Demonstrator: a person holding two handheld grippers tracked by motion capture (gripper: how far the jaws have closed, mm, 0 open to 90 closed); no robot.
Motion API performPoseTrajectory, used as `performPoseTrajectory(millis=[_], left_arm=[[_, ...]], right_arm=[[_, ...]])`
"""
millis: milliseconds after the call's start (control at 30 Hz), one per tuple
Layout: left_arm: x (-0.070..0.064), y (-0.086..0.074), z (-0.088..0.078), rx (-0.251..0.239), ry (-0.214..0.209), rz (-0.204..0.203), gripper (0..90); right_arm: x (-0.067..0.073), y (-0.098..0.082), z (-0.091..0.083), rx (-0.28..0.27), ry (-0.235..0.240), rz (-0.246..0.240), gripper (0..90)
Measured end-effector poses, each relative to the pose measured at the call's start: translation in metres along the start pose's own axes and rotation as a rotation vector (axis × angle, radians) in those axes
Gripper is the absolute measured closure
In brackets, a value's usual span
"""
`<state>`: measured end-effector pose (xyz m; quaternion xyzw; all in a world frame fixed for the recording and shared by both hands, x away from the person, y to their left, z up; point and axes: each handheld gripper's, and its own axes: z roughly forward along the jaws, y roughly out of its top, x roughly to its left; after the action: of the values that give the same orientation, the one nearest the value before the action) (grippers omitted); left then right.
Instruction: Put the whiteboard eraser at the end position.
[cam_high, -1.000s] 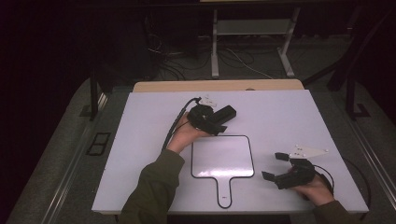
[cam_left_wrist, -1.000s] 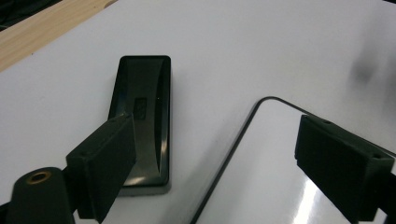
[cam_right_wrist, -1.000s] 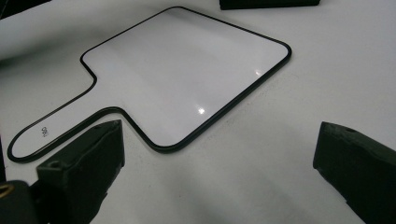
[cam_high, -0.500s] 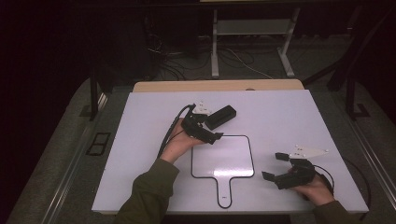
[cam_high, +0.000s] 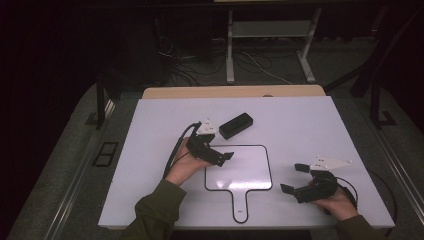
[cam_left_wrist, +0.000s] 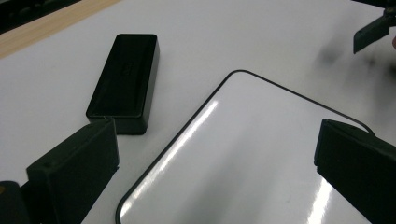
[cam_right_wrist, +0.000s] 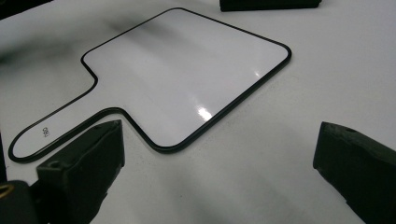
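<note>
The left gripper (cam_high: 220, 152) is held open and empty over the far left corner of the white board (cam_high: 239, 167), probably to be ready for the black box (cam_high: 236, 125) lying just beyond it. The right gripper (cam_high: 296, 179) is rested open and empty at the near right. The board is laid flat mid-table, its handle pointed to the near edge, and the box's long side is slanted far-right

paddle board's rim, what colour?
Black rim around a glossy white paddle board; clearest in the right gripper view.

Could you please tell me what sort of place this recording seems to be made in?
Probably a lab or workshop bench: a white table in a dark room, loose cables on the floor behind, and a metal stand.
</note>
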<state>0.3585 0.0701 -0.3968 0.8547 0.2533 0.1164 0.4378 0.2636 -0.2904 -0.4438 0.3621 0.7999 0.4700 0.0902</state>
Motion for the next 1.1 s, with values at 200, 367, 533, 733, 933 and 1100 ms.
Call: performPoseTrajectory(millis=[200,367,533,733,933,1100], left_arm=[[-0.004,-0.013,-0.015,-0.013,0.017,0.008,0.0],[-0.006,-0.025,-0.026,-0.042,0.018,-0.008,0.0],[-0.01,-0.037,-0.035,-0.055,0.027,-0.002,0.0],[-0.014,-0.052,-0.044,-0.066,0.028,-0.011,0.0],[-0.016,-0.068,-0.051,-0.063,0.028,-0.035,0.0],[-0.017,-0.079,-0.057,-0.066,0.032,-0.048,0.0]], right_arm=[[0.0,0.0,0.0,-0.002,0.0,0.0,0.9],[0.001,0.0,0.0,-0.003,0.0,-0.001,0.9],[0.001,0.0,0.0,-0.002,-0.001,-0.004,0.9],[0.001,0.0,0.0,-0.002,-0.001,0.0,0.9],[0.0,0.0,0.0,-0.002,-0.002,-0.001,0.9],[0.0,0.0,0.0,0.001,-0.005,0.002,0.9]])
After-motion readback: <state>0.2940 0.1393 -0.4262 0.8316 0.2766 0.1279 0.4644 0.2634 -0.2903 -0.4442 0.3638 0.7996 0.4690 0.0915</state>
